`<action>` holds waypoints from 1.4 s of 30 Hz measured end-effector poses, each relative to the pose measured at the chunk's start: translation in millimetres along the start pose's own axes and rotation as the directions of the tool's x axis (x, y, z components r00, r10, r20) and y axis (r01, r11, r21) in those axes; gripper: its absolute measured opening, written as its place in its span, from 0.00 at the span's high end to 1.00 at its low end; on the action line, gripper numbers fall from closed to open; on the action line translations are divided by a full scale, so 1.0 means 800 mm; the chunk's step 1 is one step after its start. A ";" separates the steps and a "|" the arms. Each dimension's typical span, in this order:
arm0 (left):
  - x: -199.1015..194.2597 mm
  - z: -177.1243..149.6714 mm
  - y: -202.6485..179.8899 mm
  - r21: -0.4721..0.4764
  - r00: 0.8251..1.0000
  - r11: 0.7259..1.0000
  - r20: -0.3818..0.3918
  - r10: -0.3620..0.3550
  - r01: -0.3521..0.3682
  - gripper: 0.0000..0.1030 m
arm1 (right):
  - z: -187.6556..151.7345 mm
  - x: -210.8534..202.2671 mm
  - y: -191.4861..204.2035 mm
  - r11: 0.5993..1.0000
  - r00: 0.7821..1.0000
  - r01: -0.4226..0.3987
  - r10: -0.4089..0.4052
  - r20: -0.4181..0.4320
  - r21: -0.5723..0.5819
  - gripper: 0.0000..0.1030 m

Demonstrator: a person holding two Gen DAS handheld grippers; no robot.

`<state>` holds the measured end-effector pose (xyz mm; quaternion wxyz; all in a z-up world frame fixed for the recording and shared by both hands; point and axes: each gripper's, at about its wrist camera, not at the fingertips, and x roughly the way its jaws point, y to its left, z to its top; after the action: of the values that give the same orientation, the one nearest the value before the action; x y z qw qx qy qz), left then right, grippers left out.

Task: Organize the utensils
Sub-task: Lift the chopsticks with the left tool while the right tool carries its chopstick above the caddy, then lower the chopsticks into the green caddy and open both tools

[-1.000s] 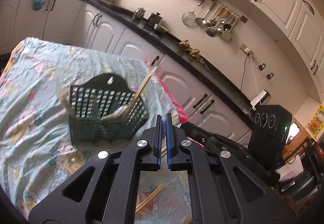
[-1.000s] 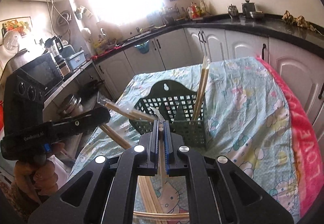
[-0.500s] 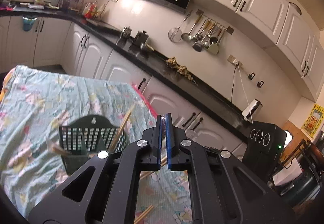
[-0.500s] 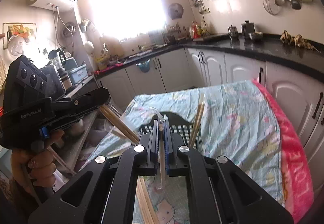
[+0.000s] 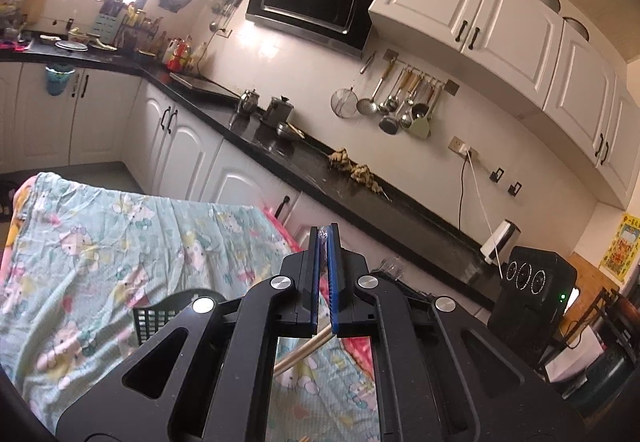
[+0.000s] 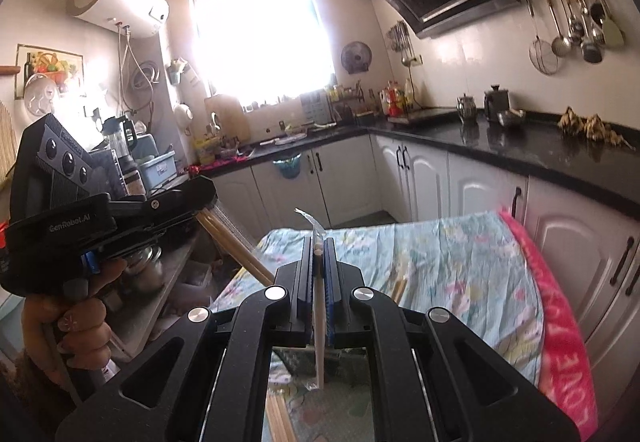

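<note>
My right gripper (image 6: 319, 246) is shut on a pair of wooden chopsticks in a clear wrapper (image 6: 319, 326), which hangs down between the pads. To its left a hand holds my left gripper (image 6: 208, 198), with wooden chopsticks (image 6: 236, 250) slanting down out of its tip. In the left wrist view that gripper (image 5: 323, 238) is shut, a scrap of clear wrapper shows at its tip, and a chopstick (image 5: 304, 352) runs underneath. The dark green mesh basket (image 5: 160, 316) sits on the table below, mostly hidden by the gripper. Chopstick tips (image 6: 400, 286) stick up from behind the right gripper.
The table wears a pale blue cartoon cloth (image 6: 452, 258) with a pink edge (image 6: 560, 330). Loose chopsticks (image 6: 280, 418) lie on it near me. A black counter (image 5: 360, 198) with white cabinets runs behind, and a cluttered shelf (image 6: 160, 262) stands left of the table.
Both grippers have risen with their chopsticks and tipped upward. The basket and table have sunk low in both views, and more of the kitchen wall shows.
</note>
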<state>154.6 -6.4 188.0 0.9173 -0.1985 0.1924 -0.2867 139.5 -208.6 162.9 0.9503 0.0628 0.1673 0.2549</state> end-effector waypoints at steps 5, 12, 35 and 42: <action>-0.003 0.019 0.005 -0.012 0.999 1.000 0.032 0.013 -0.012 0.99 | 0.018 0.010 0.002 1.000 1.000 0.006 -0.006 0.021 -0.012 0.95; -0.010 0.041 0.019 -0.022 0.996 0.998 0.073 0.057 -0.055 0.99 | 0.035 0.025 0.000 0.999 0.999 0.022 -0.021 0.034 -0.026 0.95; -0.007 0.028 0.071 -0.021 0.983 0.983 0.031 0.181 -0.180 0.99 | 0.042 0.067 -0.015 0.997 0.997 0.070 -0.069 0.040 -0.041 0.95; 0.003 0.004 0.088 -0.033 0.980 0.980 -0.006 0.198 -0.198 0.99 | 0.021 0.087 -0.022 0.993 0.995 0.099 -0.098 0.021 -0.060 0.95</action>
<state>189.5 46.0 157.0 0.9376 -0.1933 0.2172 -0.1909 210.7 -189.3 155.3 0.9647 0.0279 0.1539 0.2121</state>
